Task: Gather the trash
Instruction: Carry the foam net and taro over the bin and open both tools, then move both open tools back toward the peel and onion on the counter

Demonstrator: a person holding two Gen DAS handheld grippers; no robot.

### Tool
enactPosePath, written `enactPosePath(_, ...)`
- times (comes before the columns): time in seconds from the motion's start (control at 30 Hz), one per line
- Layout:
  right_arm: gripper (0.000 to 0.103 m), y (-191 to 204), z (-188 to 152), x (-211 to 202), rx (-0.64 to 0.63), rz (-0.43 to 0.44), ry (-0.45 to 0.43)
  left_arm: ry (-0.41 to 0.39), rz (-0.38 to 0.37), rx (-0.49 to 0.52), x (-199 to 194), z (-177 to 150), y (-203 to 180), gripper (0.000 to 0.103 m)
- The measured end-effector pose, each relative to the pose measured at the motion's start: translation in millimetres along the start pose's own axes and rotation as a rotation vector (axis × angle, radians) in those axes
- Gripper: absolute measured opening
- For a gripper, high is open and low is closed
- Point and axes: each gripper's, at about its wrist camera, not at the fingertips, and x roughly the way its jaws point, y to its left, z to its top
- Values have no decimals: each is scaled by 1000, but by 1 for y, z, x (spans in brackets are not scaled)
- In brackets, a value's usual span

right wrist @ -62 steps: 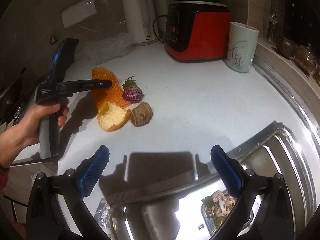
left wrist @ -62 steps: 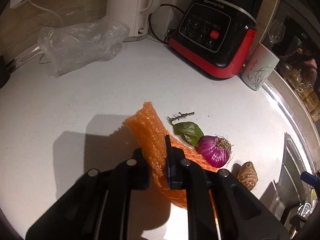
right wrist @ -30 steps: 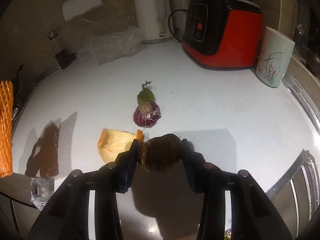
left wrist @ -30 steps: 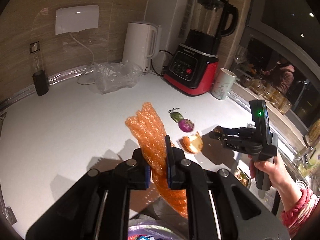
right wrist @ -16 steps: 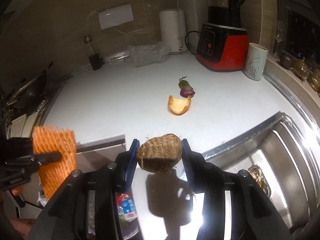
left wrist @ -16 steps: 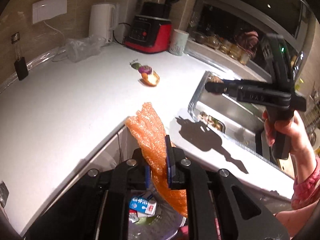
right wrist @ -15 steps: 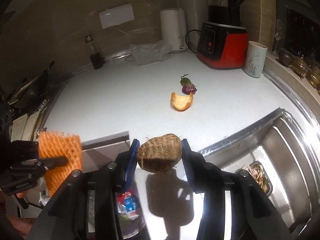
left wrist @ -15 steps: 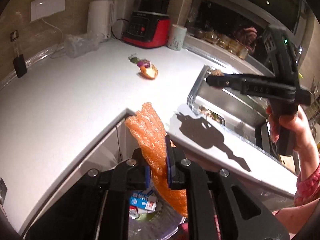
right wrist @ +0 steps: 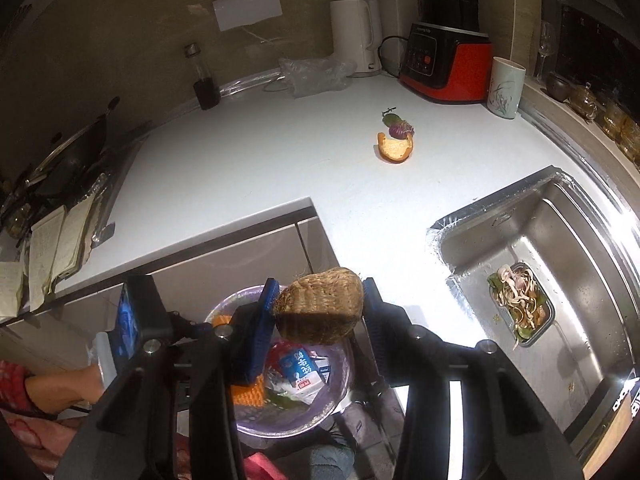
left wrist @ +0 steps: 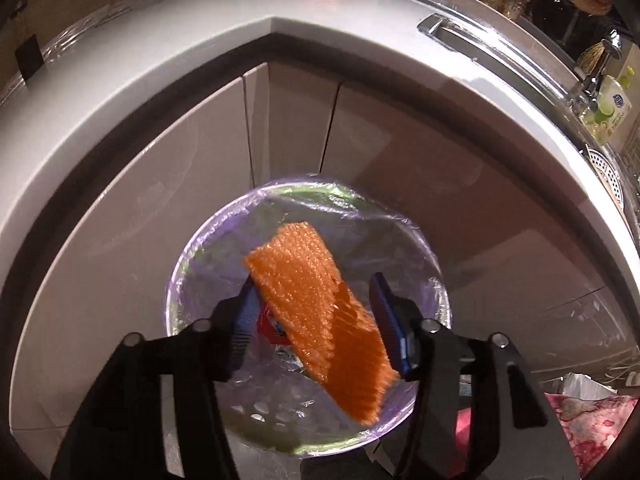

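Observation:
My left gripper (left wrist: 314,288) hangs over the lined trash bin (left wrist: 436,276) with its jaws opening. The orange foam net (left wrist: 316,312) sits loose and tilted between the spread blue pads, the right pad clear of it. My right gripper (right wrist: 320,292) is shut on a brown hairy root (right wrist: 320,308), held above the bin (right wrist: 304,420) by the counter's inner corner. An orange peel (right wrist: 394,148), a purple onion piece (right wrist: 400,129) and a green leaf (right wrist: 389,119) lie together on the white counter.
A milk carton (right wrist: 300,368) lies in the bin. The sink (right wrist: 532,216) at right holds a tray of food scraps (right wrist: 520,304). A red blender (right wrist: 444,68), white kettle (right wrist: 356,40), cup (right wrist: 505,88), plastic bag (right wrist: 316,74) and dark bottle (right wrist: 204,84) line the wall.
My left gripper has sunk from counter height to just over the bin and its jaws have parted, freeing the net. My right gripper has carried the root back toward the bin.

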Motion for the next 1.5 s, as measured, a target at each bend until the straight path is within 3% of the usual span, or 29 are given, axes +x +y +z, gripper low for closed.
enactPosePath(0.1,43,7,-1,0,-4,-4,7,12,2,-30,4,-5,9,70)
enactPosePath(0.27,43,14,-2,2,-13,-3,16,-38,-7,-42,-14,-4,15,81)
enactPosePath(0.53,43,19,-2,8,-16,-6,15,-173,-7,-62,-81,8,19,83)
enactPosePath(0.63,43,17,-8,20,-12,-3,33,-237,23,-65,-116,11,21,90)
enactPosePath(0.83,43,24,-31,57,-42,6,102,-308,42,-107,-164,15,33,95)
enactPosePath(1.1,43,58,-66,106,-140,66,191,-334,90,-94,-188,15,33,95)
enactPosePath(1.3,43,75,-80,138,-203,63,242,-343,98,-80,-190,16,29,95)
enactPosePath(1.33,45,77,-82,143,-209,60,256,-345,98,-76,-191,16,28,95)
enactPosePath(1.43,71,78,-86,154,-228,44,286,-346,99,-70,-192,16,27,95)
enactPosePath(1.5,77,81,-87,155,-250,7,283,-349,98,-71,-193,15,28,95)
